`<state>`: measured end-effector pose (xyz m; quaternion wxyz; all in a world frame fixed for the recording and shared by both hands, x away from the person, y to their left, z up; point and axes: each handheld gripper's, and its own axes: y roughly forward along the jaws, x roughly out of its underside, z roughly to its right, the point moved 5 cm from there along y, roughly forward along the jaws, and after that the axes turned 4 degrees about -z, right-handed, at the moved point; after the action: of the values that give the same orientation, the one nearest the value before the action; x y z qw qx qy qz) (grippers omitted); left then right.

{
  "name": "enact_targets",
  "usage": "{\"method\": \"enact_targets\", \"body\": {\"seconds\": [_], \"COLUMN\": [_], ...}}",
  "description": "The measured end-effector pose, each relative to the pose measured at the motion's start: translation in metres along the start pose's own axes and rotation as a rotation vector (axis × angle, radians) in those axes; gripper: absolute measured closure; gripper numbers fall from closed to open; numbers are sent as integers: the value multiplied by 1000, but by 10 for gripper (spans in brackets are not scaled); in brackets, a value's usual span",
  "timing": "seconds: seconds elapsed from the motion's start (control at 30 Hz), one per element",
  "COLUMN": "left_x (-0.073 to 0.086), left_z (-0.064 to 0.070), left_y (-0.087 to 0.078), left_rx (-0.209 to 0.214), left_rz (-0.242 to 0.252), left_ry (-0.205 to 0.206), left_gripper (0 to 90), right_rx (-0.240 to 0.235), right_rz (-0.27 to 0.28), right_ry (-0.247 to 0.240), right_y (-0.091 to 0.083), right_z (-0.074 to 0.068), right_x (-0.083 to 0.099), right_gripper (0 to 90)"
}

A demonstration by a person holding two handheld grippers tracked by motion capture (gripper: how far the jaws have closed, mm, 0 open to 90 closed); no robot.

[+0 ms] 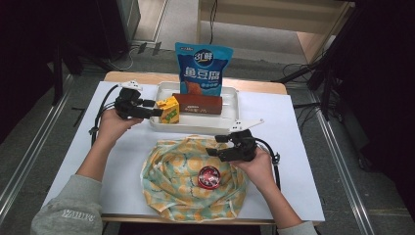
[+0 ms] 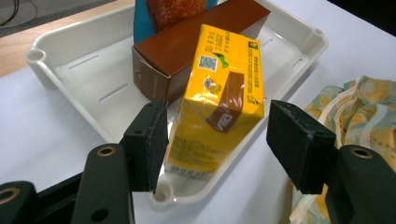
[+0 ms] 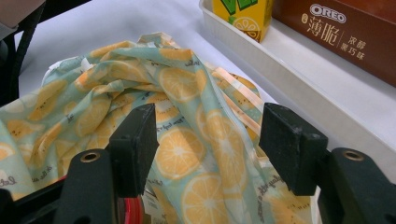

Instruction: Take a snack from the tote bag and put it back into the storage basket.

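Note:
A yellow drink carton leans at the front left corner of the white tray. My left gripper is open around it; one pad sits right beside the carton and the other stands clearly apart. A brown Oreo box lies in the tray behind the carton. My right gripper is open just above the far rim of the orange-print cloth bag. A red round tin lies inside the bag.
A blue snack pouch stands at the tray's back edge. The white sheet covers the table; bare sheet lies left and right of the bag. Cables trail from both grippers. In the right gripper view the tray's near wall is close by.

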<state>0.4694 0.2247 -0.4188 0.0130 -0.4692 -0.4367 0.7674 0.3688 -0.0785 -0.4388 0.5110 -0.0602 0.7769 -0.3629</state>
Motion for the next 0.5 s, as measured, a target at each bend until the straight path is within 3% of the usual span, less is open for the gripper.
{"method": "enact_targets", "body": {"seconds": [0.13, 0.3, 0.4, 0.5], "left_x": [5, 6, 7, 9], "left_z": [2, 8, 12, 17], "left_y": [-5, -10, -12, -10], "left_rx": [-8, 16, 63, 69], "left_rz": [-2, 2, 9, 1], "left_ry": [-2, -25, -52, -37], "left_gripper": [413, 463, 638, 762], "right_rx": [-7, -11, -17, -21], "right_rz": [1, 0, -2, -5], "right_ry": [-7, -14, -13, -16], "right_y": [2, 4, 6, 8], "right_z": [0, -1, -2, -2], "right_x": [-2, -5, -6, -7], "right_gripper": [379, 379, 379, 379]}}
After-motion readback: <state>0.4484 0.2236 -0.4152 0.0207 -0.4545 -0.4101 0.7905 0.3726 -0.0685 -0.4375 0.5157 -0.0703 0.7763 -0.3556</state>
